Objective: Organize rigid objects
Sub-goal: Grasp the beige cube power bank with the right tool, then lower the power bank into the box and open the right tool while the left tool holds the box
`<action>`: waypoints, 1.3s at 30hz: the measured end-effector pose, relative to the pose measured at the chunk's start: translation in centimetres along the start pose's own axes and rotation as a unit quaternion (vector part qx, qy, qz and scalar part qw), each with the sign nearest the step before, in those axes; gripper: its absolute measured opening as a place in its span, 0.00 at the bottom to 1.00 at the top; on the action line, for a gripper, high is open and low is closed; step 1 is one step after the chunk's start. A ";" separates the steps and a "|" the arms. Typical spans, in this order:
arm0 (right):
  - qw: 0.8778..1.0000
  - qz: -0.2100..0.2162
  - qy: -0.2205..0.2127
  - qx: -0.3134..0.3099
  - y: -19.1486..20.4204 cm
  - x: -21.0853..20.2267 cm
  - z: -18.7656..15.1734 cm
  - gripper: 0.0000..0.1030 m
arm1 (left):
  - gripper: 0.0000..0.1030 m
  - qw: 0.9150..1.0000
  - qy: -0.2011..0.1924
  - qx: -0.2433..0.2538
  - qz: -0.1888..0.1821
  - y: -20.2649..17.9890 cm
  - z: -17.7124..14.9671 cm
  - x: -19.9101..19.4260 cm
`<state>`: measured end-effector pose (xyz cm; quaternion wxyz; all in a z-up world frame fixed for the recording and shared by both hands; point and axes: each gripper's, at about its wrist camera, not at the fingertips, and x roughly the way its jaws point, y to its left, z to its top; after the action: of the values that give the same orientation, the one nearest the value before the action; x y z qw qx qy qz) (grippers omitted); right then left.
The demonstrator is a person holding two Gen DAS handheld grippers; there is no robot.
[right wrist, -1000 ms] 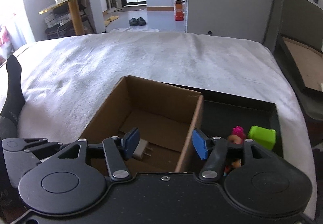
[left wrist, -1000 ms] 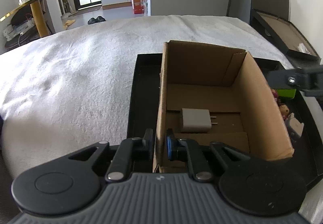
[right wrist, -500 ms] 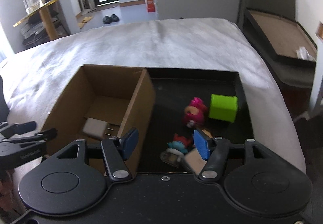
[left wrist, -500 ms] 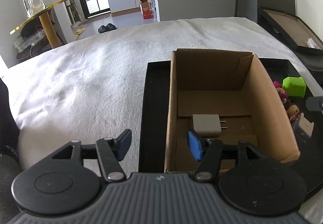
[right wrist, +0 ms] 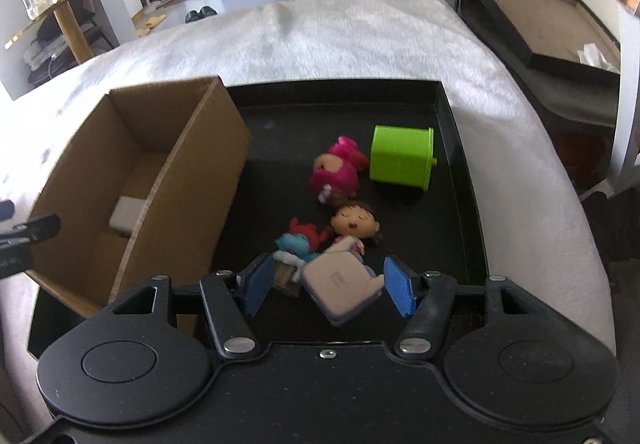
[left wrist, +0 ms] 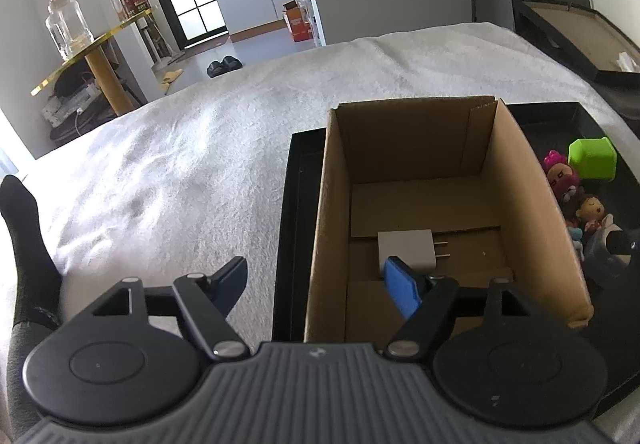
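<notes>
black tray [right wrist: 452, 132]: cardboard box [right wrist: 168, 180] on its left half, charger [left wrist: 406, 248] inside | left gripper [left wrist: 320, 280] jaws just opened, spread astride box wall, empty | right gripper [right wrist: 326, 284] spread around grey case [right wrist: 340, 284], not yet pinching | risk: skewed case slips; blue figure [right wrist: 298, 240], doll [right wrist: 354, 222] crowd it

A brown cardboard box [right wrist: 192, 148] sits in a black tray [right wrist: 456, 148] beside a lime-green cube [right wrist: 400, 158].
</notes>
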<state>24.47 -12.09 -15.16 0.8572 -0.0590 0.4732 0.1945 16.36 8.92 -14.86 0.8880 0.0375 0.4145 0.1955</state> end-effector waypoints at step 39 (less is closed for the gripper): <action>1.000 0.000 -0.022 0.002 -2.2 -0.3 0.1 0.43 | 0.73 1.000 0.000 0.009 0.012 -1.2 0.1 0.7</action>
<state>25.26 -14.15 -15.02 0.8677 -0.0526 0.4544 0.1945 17.16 8.11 -15.57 0.8854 0.0501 0.4154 0.2026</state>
